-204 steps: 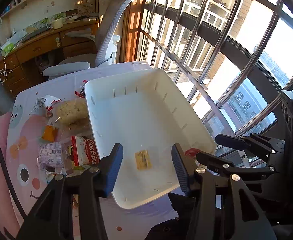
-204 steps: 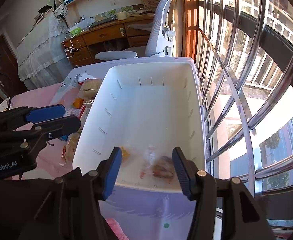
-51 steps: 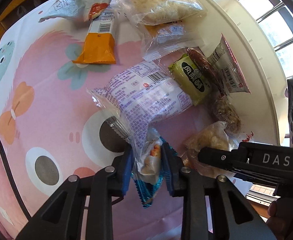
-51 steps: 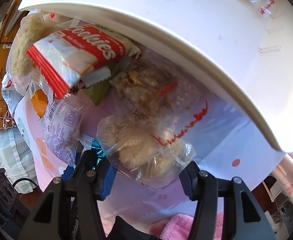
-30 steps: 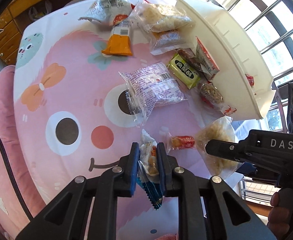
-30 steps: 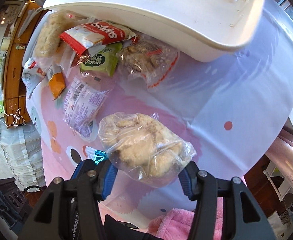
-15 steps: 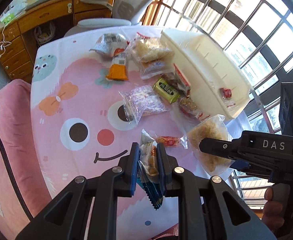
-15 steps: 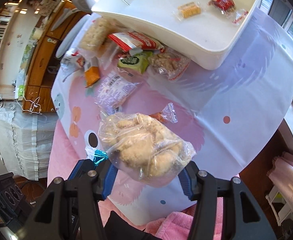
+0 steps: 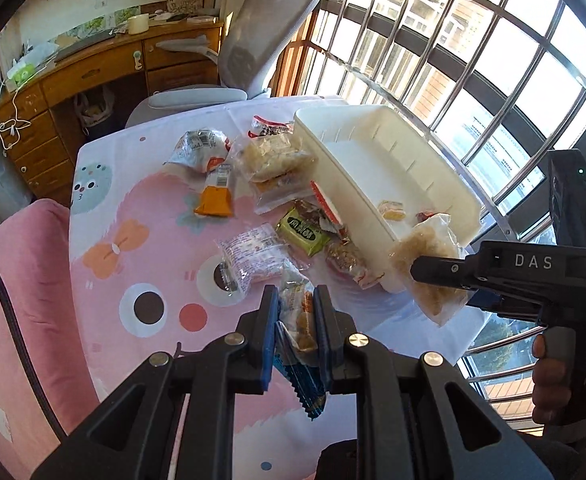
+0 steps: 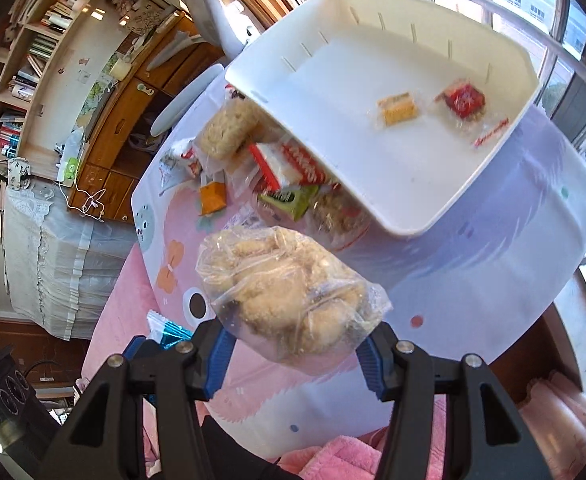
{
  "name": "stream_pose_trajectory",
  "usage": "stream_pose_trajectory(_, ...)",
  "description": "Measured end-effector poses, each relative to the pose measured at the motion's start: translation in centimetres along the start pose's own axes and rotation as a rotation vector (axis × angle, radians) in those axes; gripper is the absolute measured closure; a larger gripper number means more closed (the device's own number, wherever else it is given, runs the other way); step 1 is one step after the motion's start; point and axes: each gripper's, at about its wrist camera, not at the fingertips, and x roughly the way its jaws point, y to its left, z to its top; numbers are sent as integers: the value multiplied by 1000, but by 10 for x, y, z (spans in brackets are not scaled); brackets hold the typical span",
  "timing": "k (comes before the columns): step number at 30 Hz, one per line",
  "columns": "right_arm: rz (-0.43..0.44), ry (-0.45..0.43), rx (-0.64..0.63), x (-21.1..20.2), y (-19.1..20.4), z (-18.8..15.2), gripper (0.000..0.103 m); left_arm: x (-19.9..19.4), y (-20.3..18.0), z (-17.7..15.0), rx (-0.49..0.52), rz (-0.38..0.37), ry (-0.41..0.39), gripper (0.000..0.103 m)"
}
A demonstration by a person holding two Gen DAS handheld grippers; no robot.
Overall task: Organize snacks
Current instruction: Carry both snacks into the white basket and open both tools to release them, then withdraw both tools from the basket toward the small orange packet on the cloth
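My left gripper [image 9: 296, 316] is shut on a small clear snack packet with a blue crimped end [image 9: 299, 322], held above the pink tablecloth. My right gripper [image 10: 295, 344] is shut on a clear bag of pale crumbly biscuits [image 10: 289, 292], lifted near the front corner of the white bin; the same bag of biscuits [image 9: 429, 264] hangs by the bin in the left wrist view. The white bin [image 10: 397, 220] [image 9: 373, 216] holds a yellow biscuit packet [image 10: 397, 110] and a red packet [image 10: 463, 102]. More snacks lie in a loose pile against the bin's left wall.
Beside the bin lie a green packet [image 9: 303, 234], a purple-print wrapper [image 9: 249, 258], an orange packet [image 9: 215, 196], a red-and-white cookie pack [image 10: 289, 166] and a rice-cake bag [image 9: 275, 156]. A grey office chair [image 9: 253, 56] and wooden desk stand behind the table; window bars run along the right.
Both grippers have risen with their packets, so the table and bin look smaller and farther. The right gripper has rolled and now sees into the bin.
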Motion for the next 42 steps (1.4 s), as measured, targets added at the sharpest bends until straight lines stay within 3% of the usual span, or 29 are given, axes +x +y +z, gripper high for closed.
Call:
stream_pose_trajectory(14, 20, 29, -137, -28, -55, 86, 50, 27, -98, 42, 5, 3, -45, 87)
stream_pose_trajectory(17, 19, 27, -179, -34, -65, 103, 53, 38, -115, 50, -13, 1, -52, 87)
stream_pose_trajectory(22, 18, 28, -231, -41, -81, 124, 69, 54, -141, 60, -29, -6, -71, 87)
stream_pose_trajectory(33, 11, 27, -228, -52, -116, 155, 70, 83, -182, 84, -17, -31, -76, 86)
stream_pose_trajectory(35, 8, 29, -224, -52, -120, 158, 70, 87, -185, 87, -20, -24, -69, 76)
stream_pose_trajectory(37, 9, 35, -218, -52, -124, 160, 70, 90, -186, 87, -25, -20, -57, 58)
stream_pose_trajectory(39, 9, 41, -213, -51, -126, 160, 70, 91, -184, 86, -41, -10, -47, 46)
stream_pose_trajectory(42, 10, 49, -212, -49, -126, 160, 70, 91, -180, 84, -63, -3, -36, 39)
